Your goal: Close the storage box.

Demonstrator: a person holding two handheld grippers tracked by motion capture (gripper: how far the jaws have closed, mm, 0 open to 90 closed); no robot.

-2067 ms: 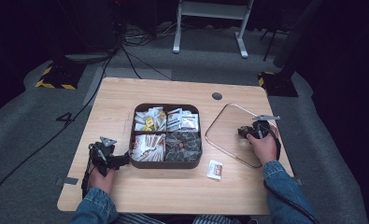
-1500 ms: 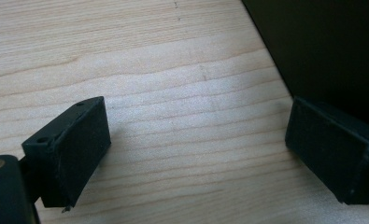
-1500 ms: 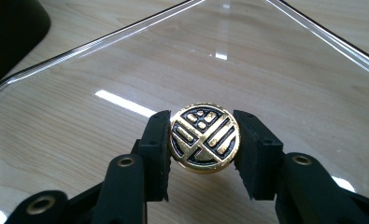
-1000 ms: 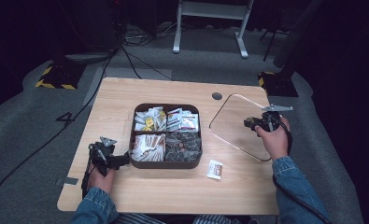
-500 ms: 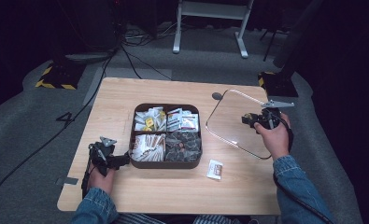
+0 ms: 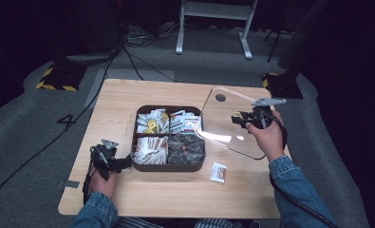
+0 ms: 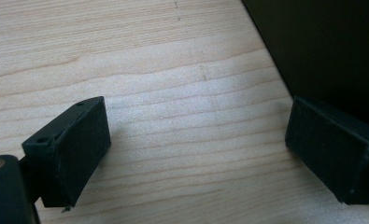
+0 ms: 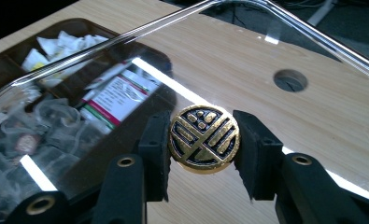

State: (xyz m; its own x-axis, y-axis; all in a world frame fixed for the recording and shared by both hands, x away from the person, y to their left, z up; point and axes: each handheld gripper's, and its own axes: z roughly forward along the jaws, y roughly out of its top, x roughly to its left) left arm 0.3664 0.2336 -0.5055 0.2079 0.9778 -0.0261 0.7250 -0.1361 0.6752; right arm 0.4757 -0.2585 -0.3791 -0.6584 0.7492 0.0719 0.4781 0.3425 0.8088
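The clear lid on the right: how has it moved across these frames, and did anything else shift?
The right gripper, its fingers shut on the lid's gold knob, has raised the clear lid off the table and carried it left, so its edge now overhangs the compartment box. The left gripper stayed open beside the box; the box and the loose packet kept their places.

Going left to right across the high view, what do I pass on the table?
Left gripper → brown compartment box → small packet → right gripper, its jaws on the clear lid's knob.
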